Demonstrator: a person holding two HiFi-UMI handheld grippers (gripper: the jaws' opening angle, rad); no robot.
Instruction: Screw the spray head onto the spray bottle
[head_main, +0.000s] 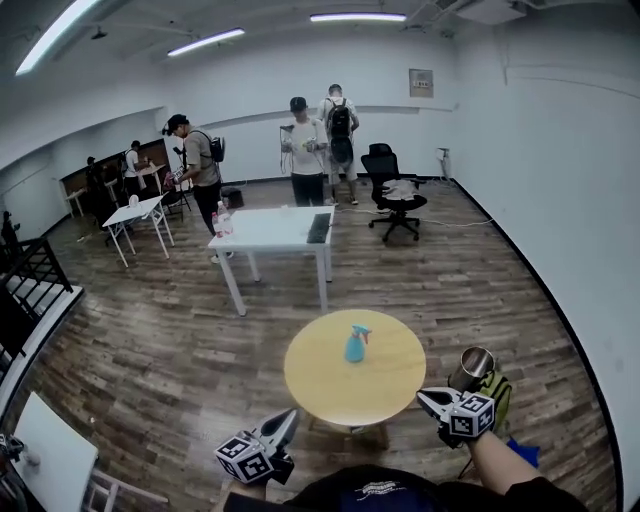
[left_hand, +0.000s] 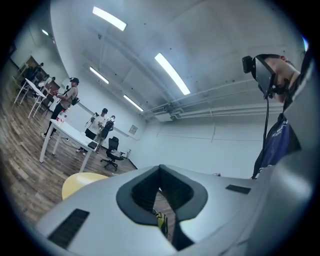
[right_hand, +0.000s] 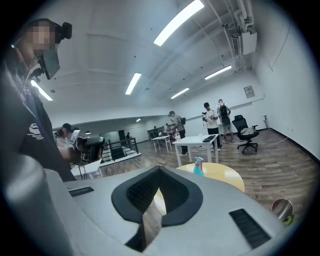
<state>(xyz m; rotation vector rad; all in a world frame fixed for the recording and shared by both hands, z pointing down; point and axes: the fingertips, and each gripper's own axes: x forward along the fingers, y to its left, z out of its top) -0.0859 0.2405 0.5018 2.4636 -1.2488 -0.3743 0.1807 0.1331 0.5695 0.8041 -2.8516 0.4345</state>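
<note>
The spray bottle (head_main: 355, 347) is standing upright near the middle of the round bench (head_main: 315, 385). Its spray head (head_main: 360, 330) is sitting on top, but I cannot tell whether the head is screwed down tight. The bottle is standing free, apart from both tools.

The left hand-held gripper (head_main: 288, 420) is hovering just off the near edge of the round bench, toward its left side. Its tips are pointing in toward the bench top. Its jaws are pressing together with nothing between them.

The right hand-held gripper (head_main: 424, 397) is hovering just off the near right edge of the same bench. It is also aiming in over the top, and its jaws are likewise lying closed and empty. In the right gripper view the bottle is showing just above and to the right of the closed jaws, on the yellow top.

A metal cup (head_main: 476, 362) is sitting just to the right of the round bench, close beside the right hand-held gripper. I cannot make out what it is resting on.

Beyond the far side of the round bench, a white bench (head_main: 270, 232) is standing on the wooden floor (head_main: 170, 340). A black office chair (head_main: 392, 188) is standing farther off, to the far right of the round bench. Several people (head_main: 306, 150) are standing well beyond it, toward the back wall.
</note>
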